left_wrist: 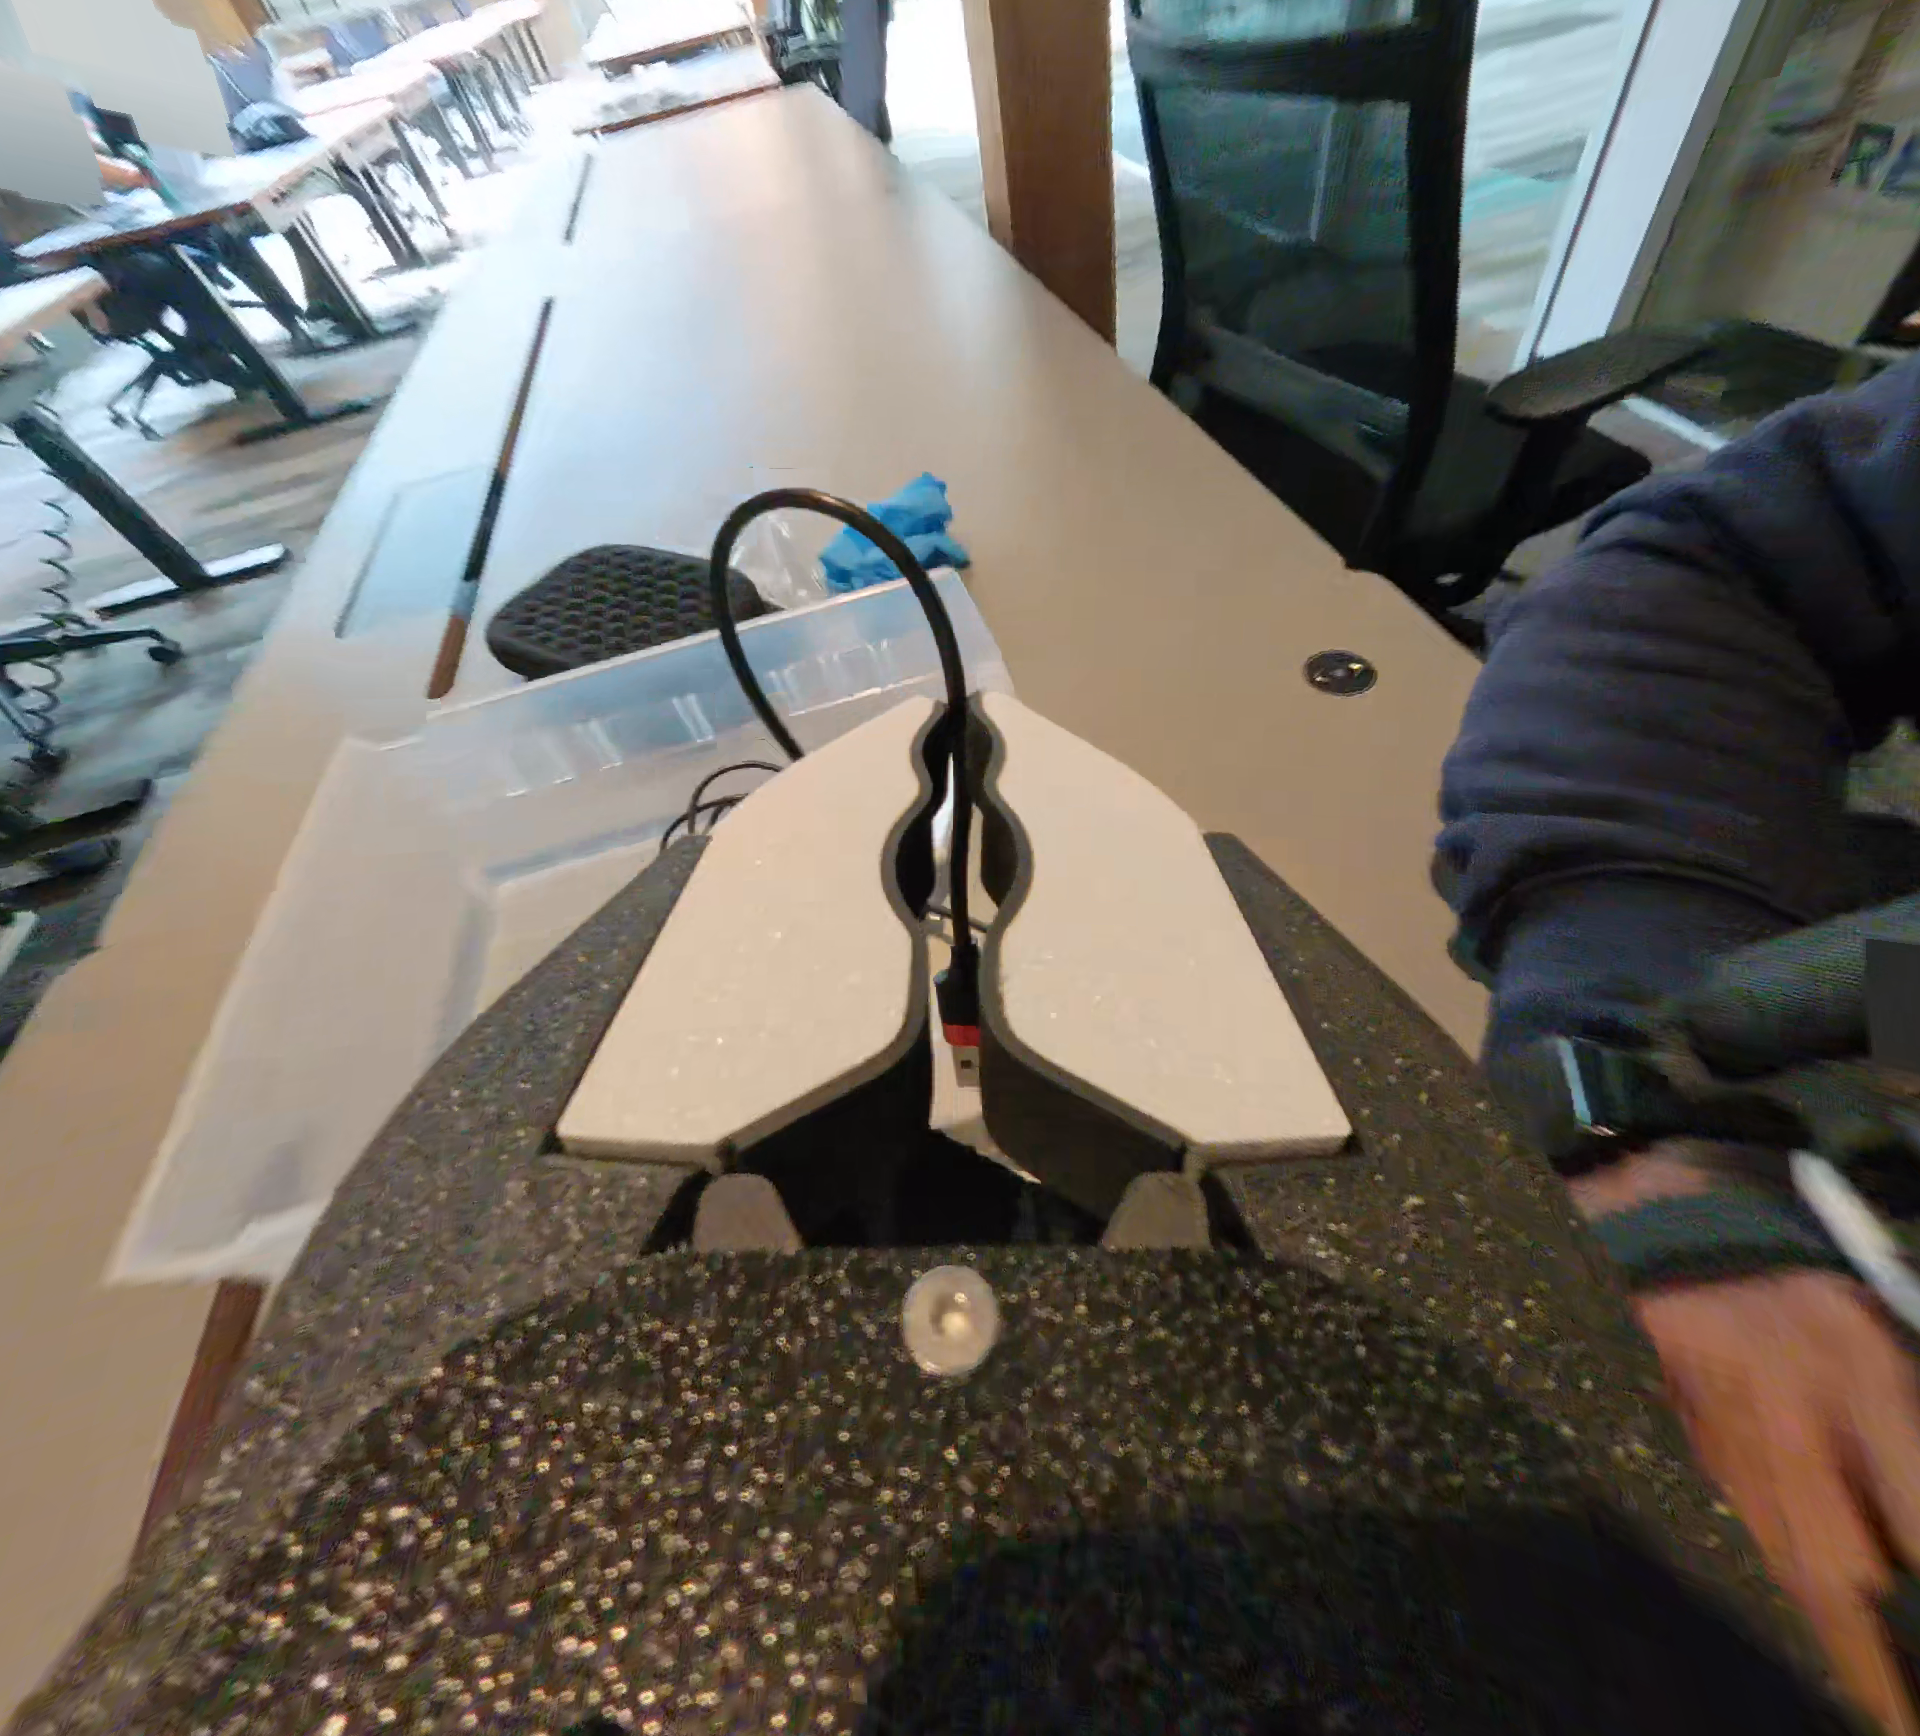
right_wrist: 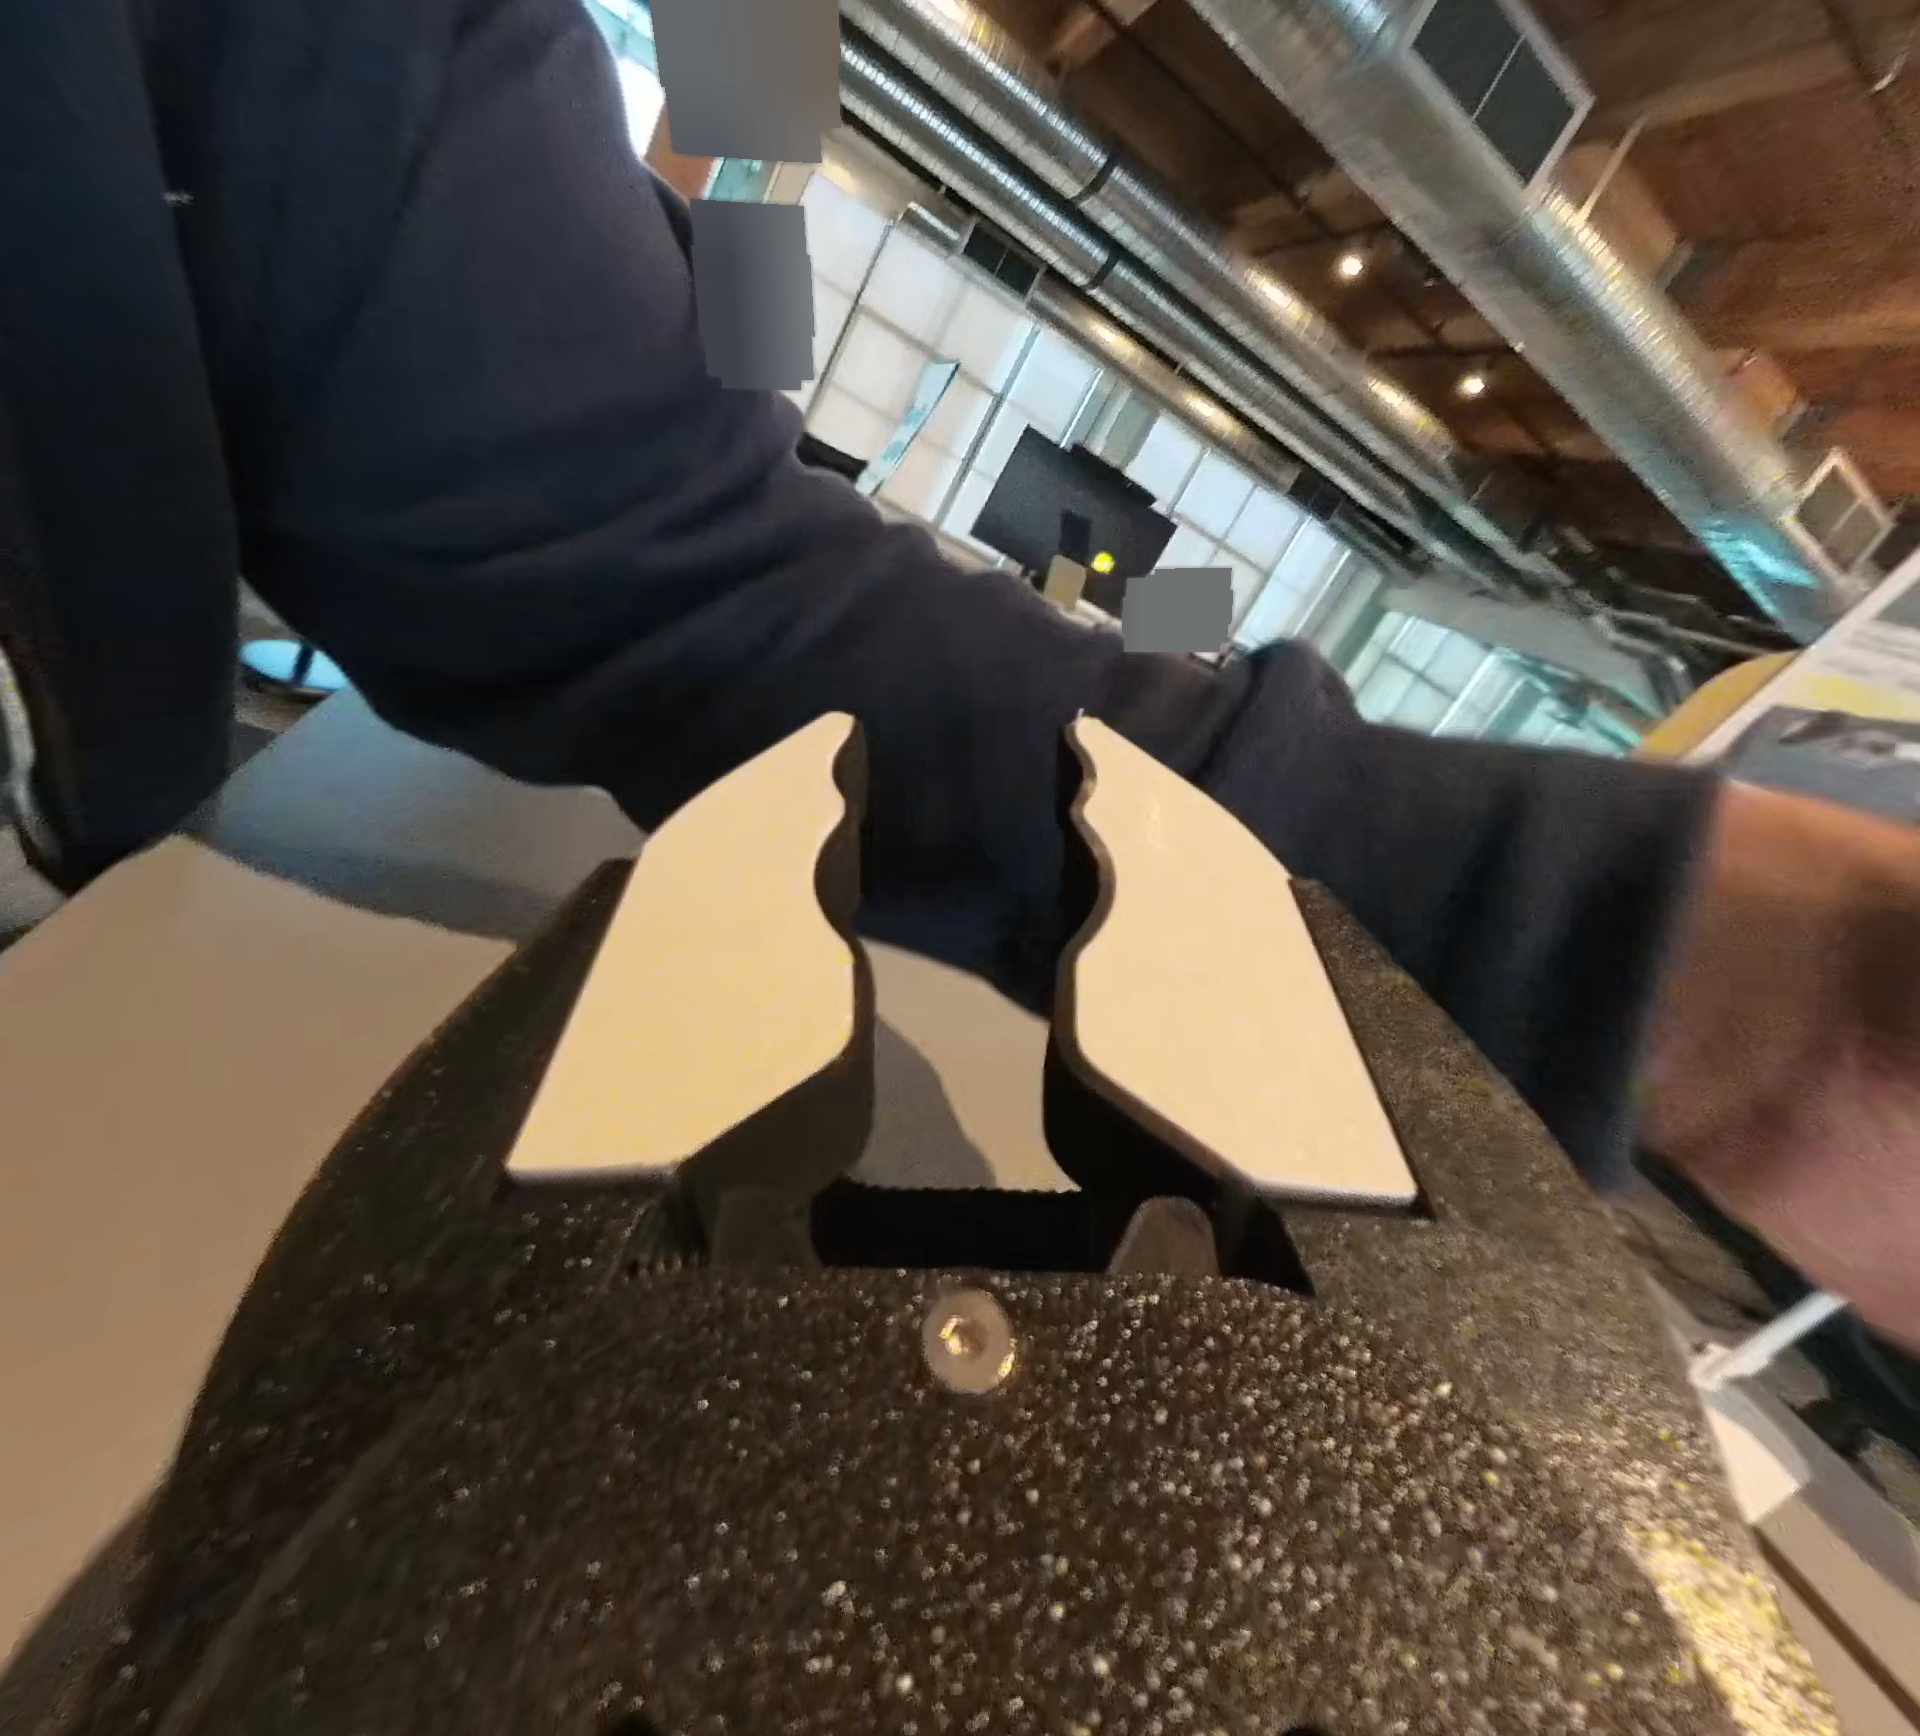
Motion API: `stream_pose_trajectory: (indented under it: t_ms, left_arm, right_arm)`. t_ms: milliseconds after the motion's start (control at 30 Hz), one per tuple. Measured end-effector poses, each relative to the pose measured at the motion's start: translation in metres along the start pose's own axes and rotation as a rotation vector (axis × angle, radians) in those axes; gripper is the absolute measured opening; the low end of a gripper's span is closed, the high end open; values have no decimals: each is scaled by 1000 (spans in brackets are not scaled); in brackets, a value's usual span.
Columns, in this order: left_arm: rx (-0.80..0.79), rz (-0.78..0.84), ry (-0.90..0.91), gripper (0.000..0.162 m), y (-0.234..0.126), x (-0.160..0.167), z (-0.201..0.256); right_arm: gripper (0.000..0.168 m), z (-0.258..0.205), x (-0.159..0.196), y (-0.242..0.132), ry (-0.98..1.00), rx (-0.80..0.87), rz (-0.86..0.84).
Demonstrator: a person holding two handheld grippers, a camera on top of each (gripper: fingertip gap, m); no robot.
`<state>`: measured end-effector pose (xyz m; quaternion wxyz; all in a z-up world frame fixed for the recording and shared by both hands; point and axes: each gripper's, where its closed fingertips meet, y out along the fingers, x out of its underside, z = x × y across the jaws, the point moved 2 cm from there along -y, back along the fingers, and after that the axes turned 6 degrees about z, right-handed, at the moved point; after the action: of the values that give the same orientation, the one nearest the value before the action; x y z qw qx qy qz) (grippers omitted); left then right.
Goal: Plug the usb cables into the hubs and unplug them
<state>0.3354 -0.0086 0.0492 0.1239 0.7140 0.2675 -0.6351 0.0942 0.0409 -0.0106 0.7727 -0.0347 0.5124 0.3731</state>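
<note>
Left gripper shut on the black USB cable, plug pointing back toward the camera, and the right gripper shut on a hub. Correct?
Not quite. The right gripper is open and empty in the right wrist view. The left gripper is shut on the black USB cable, plug toward the camera.

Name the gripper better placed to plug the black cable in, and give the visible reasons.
Left. The left gripper is shut on the black USB cable; the right gripper is open, empty and tilted toward the ceiling. No hub is visible.

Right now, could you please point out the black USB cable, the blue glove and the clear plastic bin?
black USB cable (left_wrist: 940,637), left wrist view, on its arching loop.
blue glove (left_wrist: 902,533), left wrist view, on its crumpled middle.
clear plastic bin (left_wrist: 665,699), left wrist view, on its far rim.
</note>
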Motion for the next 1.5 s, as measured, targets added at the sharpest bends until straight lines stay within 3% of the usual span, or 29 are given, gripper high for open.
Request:
stream_pose_trajectory:
  t_ms: [133,333,533,633,800,933,1167,1333,1500]
  left_arm:
    - [47,-198,-8,3,56,39,-8]
    - [45,-411,-55,3,87,91,-16]
    - [13,-381,-63,20,89,87,-23]
    - [-92,-324,0,26,76,76,-32]
    - [-278,-134,27,33,-5,50,-31]
    - [-448,-88,-62,34,-105,67,0]
    - [-861,-300,-105,39,-270,122,78]
    - [-1172,-282,-23,39,-360,116,141]
    - [-1379,-257,23,39,-422,113,201]
  right_arm:
    - [34,5,-5,-10,-27,20,6]
    - [34,22,-5,-25,-38,69,-7]
    - [34,36,-5,-34,-55,130,-16]
    - [33,39,-5,-36,-73,147,-24]
    - [33,46,0,-41,-86,178,-49]
    - [33,48,6,-42,-83,185,-75]
    - [32,52,25,-40,-148,246,-203]
    - [30,70,37,-52,-254,481,-418]
    - [28,86,0,-102,-407,866,-571]
